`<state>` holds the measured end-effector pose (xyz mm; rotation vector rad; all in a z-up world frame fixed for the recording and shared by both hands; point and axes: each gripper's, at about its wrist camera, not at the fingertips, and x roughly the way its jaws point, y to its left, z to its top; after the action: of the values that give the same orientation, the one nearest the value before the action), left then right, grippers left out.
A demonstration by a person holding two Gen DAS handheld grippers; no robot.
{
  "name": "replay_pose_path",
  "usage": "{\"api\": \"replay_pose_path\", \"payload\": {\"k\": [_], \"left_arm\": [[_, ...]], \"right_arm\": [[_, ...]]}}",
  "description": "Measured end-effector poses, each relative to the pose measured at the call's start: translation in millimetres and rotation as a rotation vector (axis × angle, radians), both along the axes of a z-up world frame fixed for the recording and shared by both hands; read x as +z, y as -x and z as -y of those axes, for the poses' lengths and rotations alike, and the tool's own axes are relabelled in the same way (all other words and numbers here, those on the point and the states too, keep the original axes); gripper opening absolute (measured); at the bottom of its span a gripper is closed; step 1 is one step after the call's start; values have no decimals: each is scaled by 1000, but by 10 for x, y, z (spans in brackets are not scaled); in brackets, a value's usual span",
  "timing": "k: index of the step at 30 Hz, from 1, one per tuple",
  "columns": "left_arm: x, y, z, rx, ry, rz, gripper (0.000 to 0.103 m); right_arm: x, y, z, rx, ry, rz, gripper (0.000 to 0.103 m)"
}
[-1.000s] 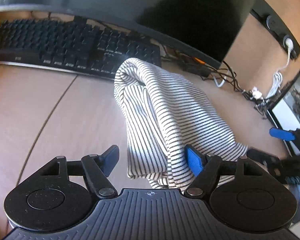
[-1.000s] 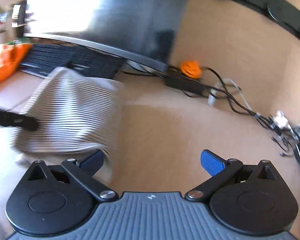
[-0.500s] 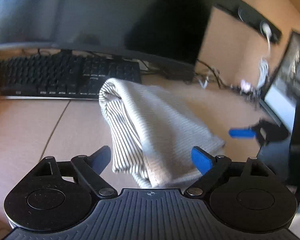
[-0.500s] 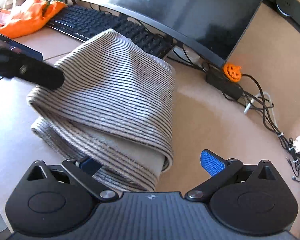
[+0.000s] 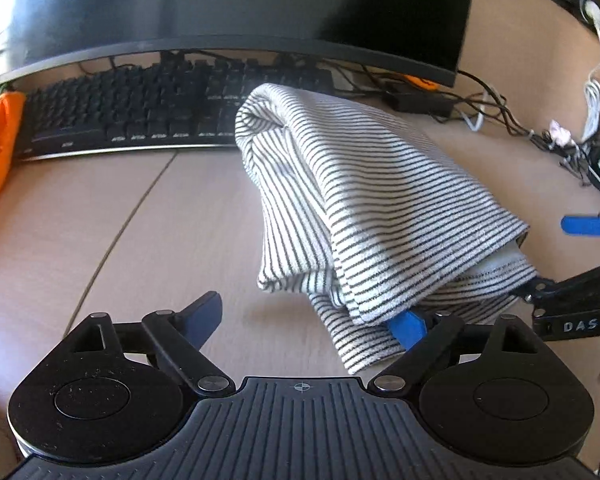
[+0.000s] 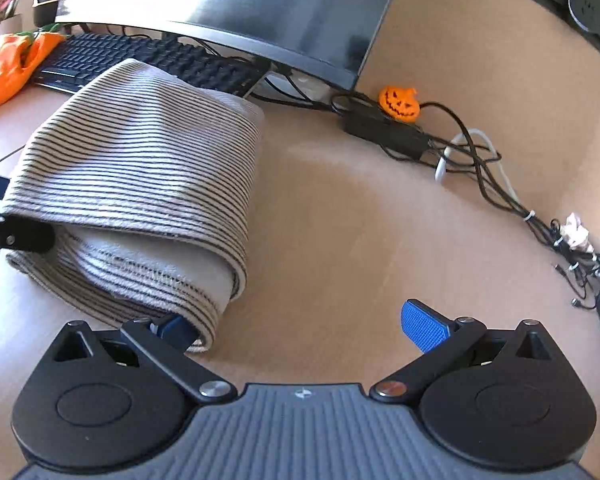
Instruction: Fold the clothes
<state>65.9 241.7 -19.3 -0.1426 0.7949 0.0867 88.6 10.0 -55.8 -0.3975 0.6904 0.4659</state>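
Both claws stand wide apart, holding nothing. Left claw (image 5: 312,320): the striped shirt (image 5: 364,200) lies just ahead of it and toward its right side, the near hem draped over its right finger (image 5: 406,326), while its left finger hangs over bare desk (image 5: 100,220). Right claw (image 6: 300,326): the same shirt (image 6: 140,184) lies ahead and to its left, the doubled edge covering its left finger (image 6: 174,328); its right finger is clear of the cloth. The shirt is folded over into a thick bundle, top layer curled over lower layers, its far edge touching or overlapping the keyboard (image 5: 140,108) beyond the claws, under the monitor (image 5: 220,8). An orange cloth (image 6: 8,64) lies far left of both claws; a pumpkin figure (image 6: 398,102) and cables (image 6: 480,168) lie ahead and right of the right claw.

Step in hand, by judgement: a fold appears just laid down and released, each claw sitting at a near corner. The next move likely calls for drawing the covered fingers out without dragging the layers, then either squaring the bundle or pinching an edge for one more fold.
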Motion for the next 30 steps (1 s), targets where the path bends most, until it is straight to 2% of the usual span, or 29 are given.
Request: {"api": "replay_pose_path", "payload": {"k": [5, 10, 13, 16, 20, 23, 30], "left_arm": [[130, 364, 137, 99, -55, 79, 95], [345, 1036, 435, 226, -24, 138, 100], [382, 1425, 677, 288, -13, 195, 103], [273, 1694, 909, 355, -45, 218, 103], [159, 1799, 1086, 342, -61, 150, 103], [170, 1842, 1183, 326, -90, 148, 103], [211, 1879, 1289, 343, -96, 159, 103]], "right_arm": [[46, -50, 125, -31, -94, -50, 103], [200, 288, 541, -21, -297, -153, 103], [208, 610, 754, -22, -344, -106, 103], [89, 964, 918, -49, -360, -17, 103], [-35, 1268, 1003, -19, -311, 33, 103], [21, 1304, 1063, -2, -316, 57, 103], [42, 1273, 1154, -36, -322, 55, 103]]}}
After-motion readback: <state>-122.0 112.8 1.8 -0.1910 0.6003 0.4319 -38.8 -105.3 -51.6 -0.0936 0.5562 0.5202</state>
